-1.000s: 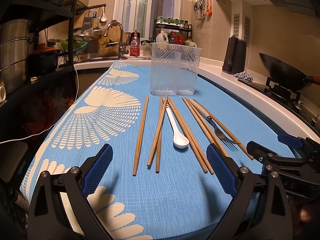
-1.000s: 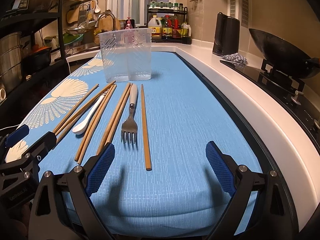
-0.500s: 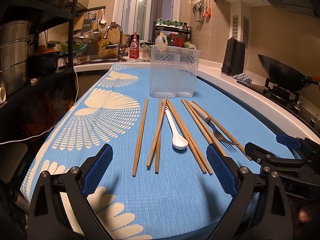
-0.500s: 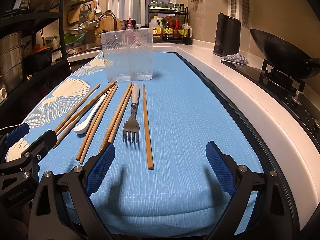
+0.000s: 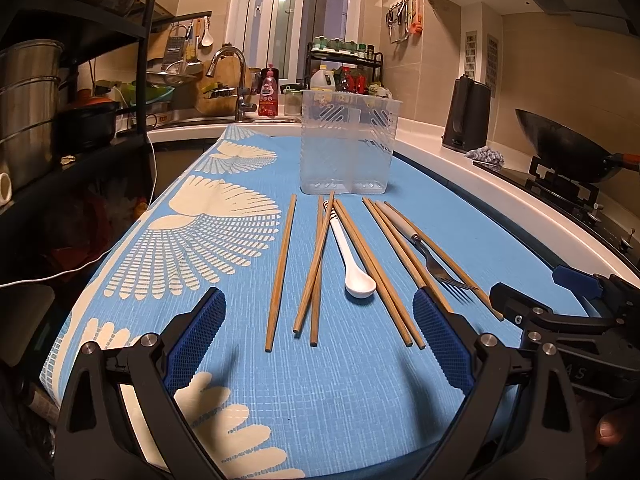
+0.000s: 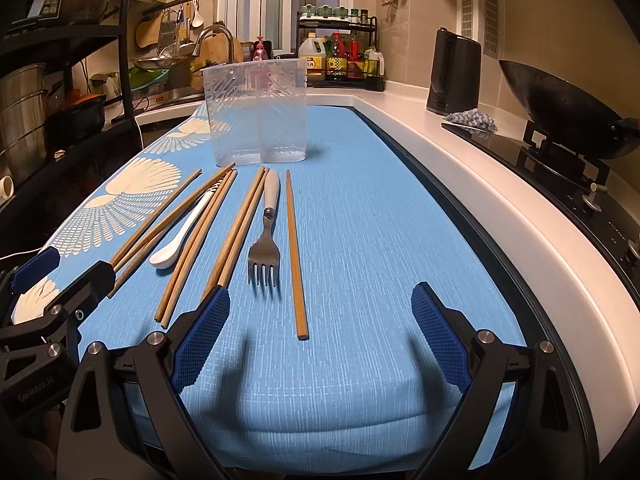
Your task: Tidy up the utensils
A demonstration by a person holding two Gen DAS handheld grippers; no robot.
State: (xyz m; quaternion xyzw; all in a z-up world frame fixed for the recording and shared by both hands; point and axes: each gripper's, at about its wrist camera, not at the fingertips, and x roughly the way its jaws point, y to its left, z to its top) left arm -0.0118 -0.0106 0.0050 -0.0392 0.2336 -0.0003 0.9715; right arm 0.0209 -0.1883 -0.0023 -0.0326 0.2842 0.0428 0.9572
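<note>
On the blue cloth (image 6: 380,208), chopsticks (image 5: 280,268), spoon (image 5: 352,256) and fork (image 6: 264,244) lie before both grippers, jaws apart.

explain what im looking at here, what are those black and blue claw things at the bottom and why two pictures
Those are hand-held tongs, one in each of a person's hands, each with a camera looking forward between its two blue-padded fingers. One picture comes from the left tongs, the other from the right tongs; each also catches the other at its edge. Both are open and hold nothing. On the blue cloth lie loose wooden chopsticks, a white spoon and a fork. Behind them stands a clear plastic utensil holder, apparently empty, where these presumably belong. A sink, a kettle and a wok surround the counter.
</note>
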